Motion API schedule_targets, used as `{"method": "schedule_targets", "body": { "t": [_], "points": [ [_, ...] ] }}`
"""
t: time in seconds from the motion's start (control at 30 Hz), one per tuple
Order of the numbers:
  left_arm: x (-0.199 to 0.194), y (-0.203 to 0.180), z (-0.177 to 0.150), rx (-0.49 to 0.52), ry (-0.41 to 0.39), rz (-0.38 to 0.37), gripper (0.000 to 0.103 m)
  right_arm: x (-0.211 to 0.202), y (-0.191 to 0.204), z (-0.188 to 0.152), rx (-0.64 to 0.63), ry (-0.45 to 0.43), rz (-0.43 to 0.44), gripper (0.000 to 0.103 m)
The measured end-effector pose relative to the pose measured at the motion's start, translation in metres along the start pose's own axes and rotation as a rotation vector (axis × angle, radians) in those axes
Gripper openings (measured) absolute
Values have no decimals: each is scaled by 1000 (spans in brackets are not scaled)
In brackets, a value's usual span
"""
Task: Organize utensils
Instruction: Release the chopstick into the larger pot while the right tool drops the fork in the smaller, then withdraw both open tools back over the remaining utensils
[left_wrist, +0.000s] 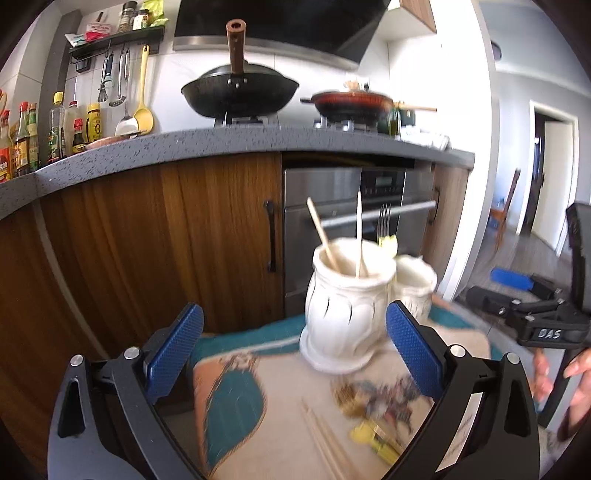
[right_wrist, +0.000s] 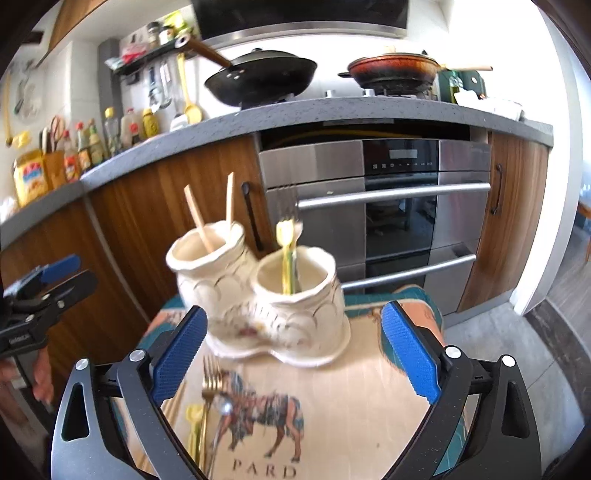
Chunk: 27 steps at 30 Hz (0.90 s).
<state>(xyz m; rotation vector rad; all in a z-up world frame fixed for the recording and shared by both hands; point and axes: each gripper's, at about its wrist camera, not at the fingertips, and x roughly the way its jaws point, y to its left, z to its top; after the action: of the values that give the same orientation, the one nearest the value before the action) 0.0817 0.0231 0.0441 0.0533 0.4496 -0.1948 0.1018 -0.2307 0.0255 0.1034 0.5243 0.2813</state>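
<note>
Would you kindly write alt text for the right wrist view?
Open blue-padded tongs frame a white twin-cup holder on a printed cloth: chopsticks in its left cup, a fork in its right.

A white twin-cup holder (right_wrist: 258, 306) stands upright on the printed cloth. Its left cup holds two chopsticks (right_wrist: 199, 219) leaning apart; the right holds a yellow-handled fork (right_wrist: 288, 254), tines up. More forks (right_wrist: 210, 387) and chopsticks (left_wrist: 325, 443) lie flat on the cloth nearer the cameras.

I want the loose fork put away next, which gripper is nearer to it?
Right, probably. The fork lies just inside the right gripper's left finger; the left gripper hovers off to the side.
</note>
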Motion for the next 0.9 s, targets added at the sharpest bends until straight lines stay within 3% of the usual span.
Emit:
{"method": "schedule_targets", "body": {
  "t": [0.27,0.5,0.7,0.9],
  "points": [
    [-6,-4,-37,39,115,26,98,-7,15,-26,-45,73,11,97],
    [-4,2,-62,-28,190,3,97,-6,21,-51,-59,131,16,97],
    [18,1,-93,-26,380,28,97,-4,16,-69,-54,180,13,97],
    [23,-6,-110,17,455,56,97,1,16,-80,-61,219,17,97]
  ]
}}
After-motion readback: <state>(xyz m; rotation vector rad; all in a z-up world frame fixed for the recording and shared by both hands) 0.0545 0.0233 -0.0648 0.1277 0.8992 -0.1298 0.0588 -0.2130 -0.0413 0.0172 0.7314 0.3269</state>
